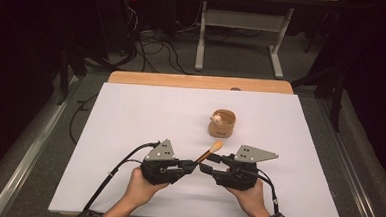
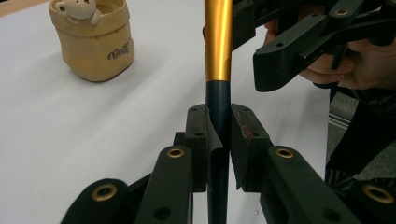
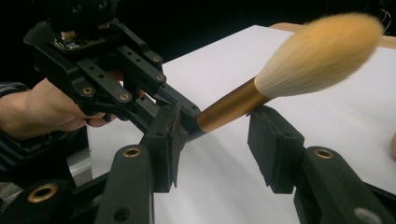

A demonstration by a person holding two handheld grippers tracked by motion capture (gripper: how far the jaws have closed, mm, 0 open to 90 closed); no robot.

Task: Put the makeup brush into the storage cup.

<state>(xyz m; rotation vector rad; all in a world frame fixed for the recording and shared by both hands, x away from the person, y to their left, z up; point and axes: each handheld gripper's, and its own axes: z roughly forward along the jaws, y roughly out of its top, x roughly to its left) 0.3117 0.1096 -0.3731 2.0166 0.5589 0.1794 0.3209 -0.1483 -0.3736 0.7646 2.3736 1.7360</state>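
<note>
Left gripper point(image 2: 218, 135) jaws clamping brush point(image 3: 299, 65) handle, right gripper point(image 3: 219, 140) jaws half-open around it, unreadable logo on pouch point(image 2: 95, 44)

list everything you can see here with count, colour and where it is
makeup brush: 1, dark handle, gold ferrule, cream-orange bristles, held above the table's near middle between the two grippers
fabric pouch: 1, tan, upright on the white surface beyond the brush
small plush toy: 1, cream, inside the pouch's top
table: 1, white surface with a wooden far edge
white desk frame: 1, on the floor behind the table
cables: several, black, on the far floor
left gripper: 1, black, fingers shut on the brush handle
right gripper: 1, black, fingers open either side of the ferrule
hands: 2, striped sleeves, bottom edge
</note>
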